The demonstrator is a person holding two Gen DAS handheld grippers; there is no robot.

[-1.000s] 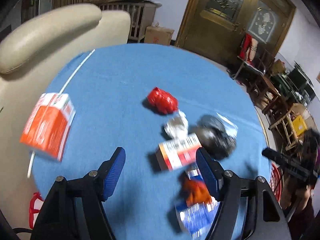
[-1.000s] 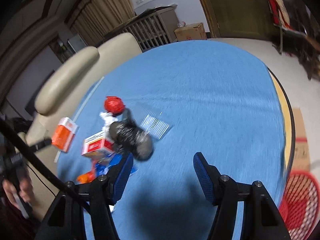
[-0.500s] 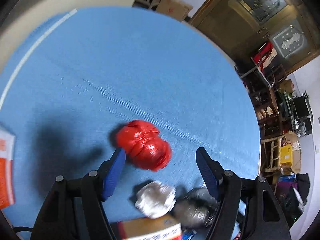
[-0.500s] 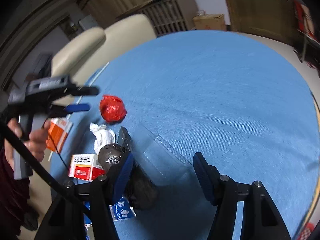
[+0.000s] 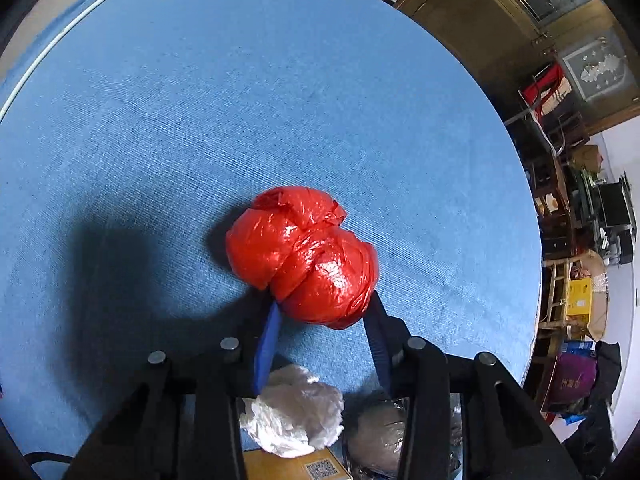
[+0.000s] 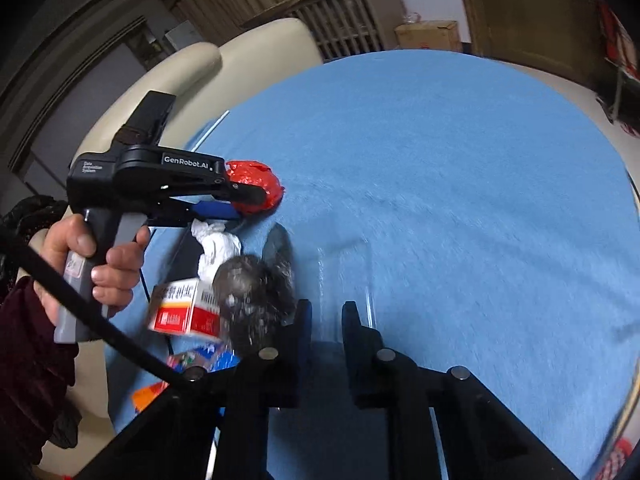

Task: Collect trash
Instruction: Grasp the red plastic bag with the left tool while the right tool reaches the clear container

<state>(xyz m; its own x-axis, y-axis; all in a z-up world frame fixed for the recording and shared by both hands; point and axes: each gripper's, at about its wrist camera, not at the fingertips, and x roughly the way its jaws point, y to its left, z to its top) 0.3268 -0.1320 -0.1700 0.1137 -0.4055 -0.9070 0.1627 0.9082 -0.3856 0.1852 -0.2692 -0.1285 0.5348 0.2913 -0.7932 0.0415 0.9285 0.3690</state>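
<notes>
A crumpled red plastic bag (image 5: 304, 252) lies on the blue tablecloth (image 5: 280, 100). My left gripper (image 5: 324, 306) points down at it, its jaws closing with both blue pads against the bag's near sides. The right wrist view shows the same grip, left gripper (image 6: 248, 202) on the red bag (image 6: 256, 180). My right gripper (image 6: 327, 312) is shut, and the near edge of a clear plastic wrapper (image 6: 344, 268) runs in between its fingertips. A white tissue wad (image 5: 292, 412), a dark grey crumpled bag (image 6: 256, 284) and a red-and-white carton (image 6: 184, 308) lie close by.
A blue snack wrapper (image 6: 216, 360) lies at the near table edge. A person's hand (image 6: 100, 264) holds the left gripper's handle. A cream chair (image 6: 180, 68) stands behind the table. A red mesh basket (image 6: 622, 454) sits on the floor, lower right. Furniture crowds the far room.
The left gripper dropped onto the red bag and its jaws closed around it. The right gripper moved forward to the clear wrapper and its jaws went from wide to shut.
</notes>
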